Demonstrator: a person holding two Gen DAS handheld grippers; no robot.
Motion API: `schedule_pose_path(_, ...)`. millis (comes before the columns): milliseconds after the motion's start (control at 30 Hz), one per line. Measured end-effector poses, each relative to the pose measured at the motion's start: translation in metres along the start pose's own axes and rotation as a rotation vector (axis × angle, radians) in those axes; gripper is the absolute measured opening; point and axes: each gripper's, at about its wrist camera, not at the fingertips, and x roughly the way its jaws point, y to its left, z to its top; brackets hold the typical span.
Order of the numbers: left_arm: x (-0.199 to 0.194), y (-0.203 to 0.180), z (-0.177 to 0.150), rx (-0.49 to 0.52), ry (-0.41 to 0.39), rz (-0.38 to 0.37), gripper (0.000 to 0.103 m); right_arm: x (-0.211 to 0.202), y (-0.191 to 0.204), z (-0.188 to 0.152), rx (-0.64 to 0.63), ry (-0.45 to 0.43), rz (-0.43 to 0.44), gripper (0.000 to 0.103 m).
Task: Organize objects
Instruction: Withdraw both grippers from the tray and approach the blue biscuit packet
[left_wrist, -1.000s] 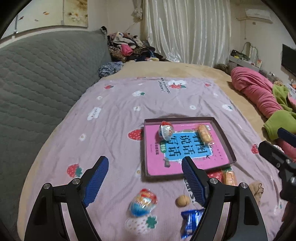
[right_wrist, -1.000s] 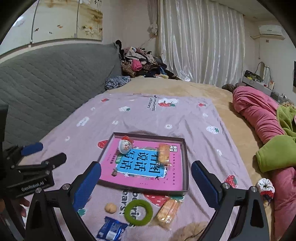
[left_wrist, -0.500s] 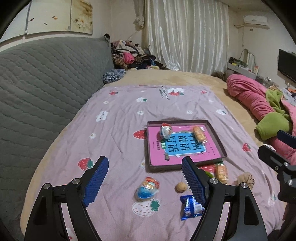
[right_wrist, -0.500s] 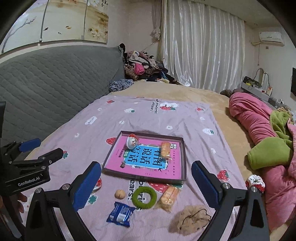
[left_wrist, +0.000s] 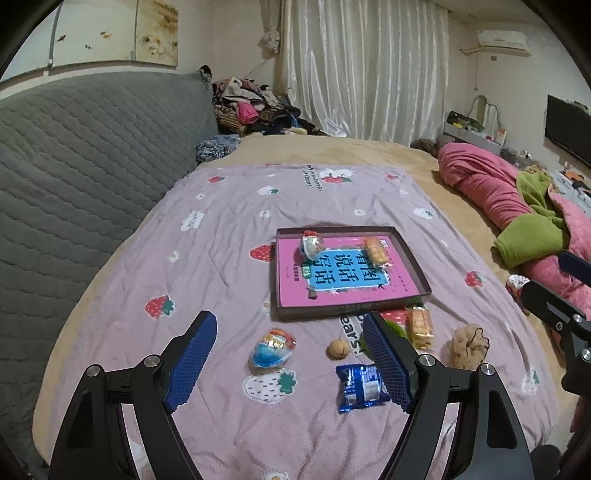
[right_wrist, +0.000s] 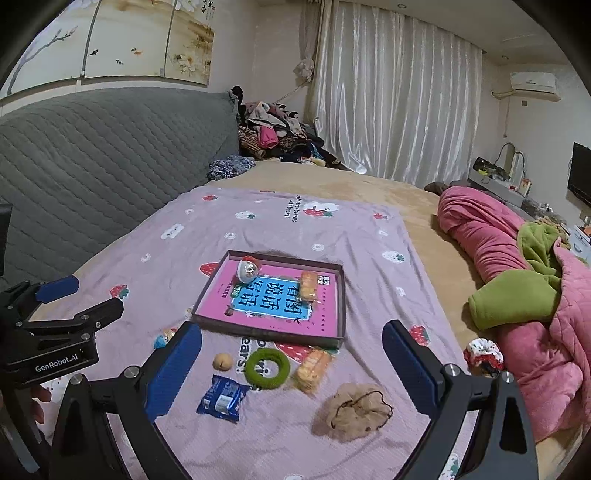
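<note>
Both tools have pulled back and up from the tray (left_wrist: 406, 254), so more of the bed shows now; the left tool (left_wrist: 288, 354) is wide open and holds nothing; the right tool (right_wrist: 291, 365) is wide open and empty too. An egg toy (left_wrist: 313, 245) and a snack (left_wrist: 376, 252) lie in the tray; another egg (left_wrist: 272, 348), a nut (left_wrist: 338, 348), a blue pack (left_wrist: 361, 382), a green ring (right_wrist: 266, 368), a second snack (right_wrist: 312, 369) and a pouch (right_wrist: 352, 411) lie loose just in front of it. I think picking the next loose thing comes now; the egg sits nearest the left tool. "GenRobot.AI" is on the left tool; the blanket says "ears!".
</note>
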Motion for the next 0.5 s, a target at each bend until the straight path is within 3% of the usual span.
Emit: schedule_pose_path(500,-0.012,-0.027,-0.018,0.036,-0.005,-0.006,0.083,-0.017,-0.018,-0.029,0.002,0.015,-0.031,0.099)
